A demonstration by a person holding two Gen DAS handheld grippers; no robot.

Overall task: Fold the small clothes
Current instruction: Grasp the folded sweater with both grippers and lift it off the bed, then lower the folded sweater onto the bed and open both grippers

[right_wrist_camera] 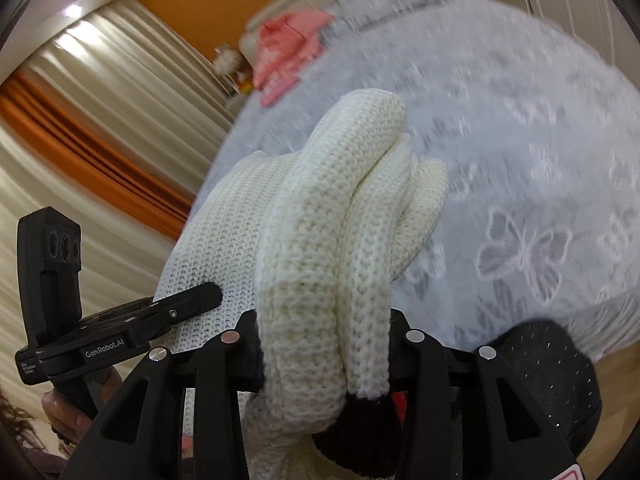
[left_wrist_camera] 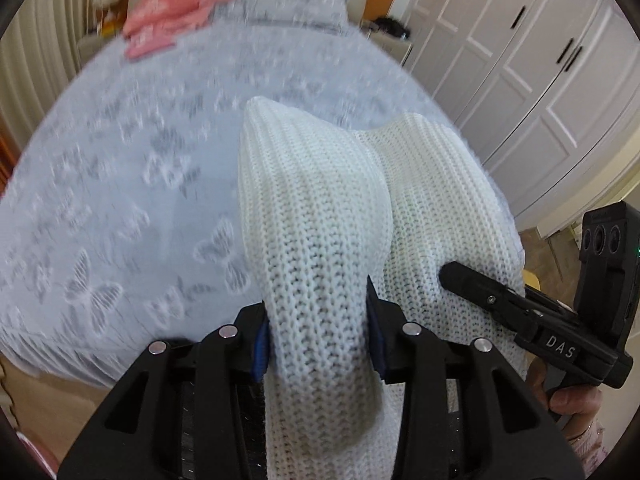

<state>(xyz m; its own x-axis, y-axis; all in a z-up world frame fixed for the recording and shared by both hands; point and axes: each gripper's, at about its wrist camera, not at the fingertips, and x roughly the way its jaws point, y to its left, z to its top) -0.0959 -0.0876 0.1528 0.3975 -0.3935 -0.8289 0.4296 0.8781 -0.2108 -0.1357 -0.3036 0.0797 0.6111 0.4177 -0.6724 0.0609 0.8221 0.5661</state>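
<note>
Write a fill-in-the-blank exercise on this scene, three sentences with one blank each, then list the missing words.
1. Both the left gripper and the right gripper are shut on a ____ knitted garment.
2. The bedspread under it is printed with ____.
3. Near the head of the bed lies a folded garment whose colour is ____.

Missing words: white; butterflies; pink
</note>
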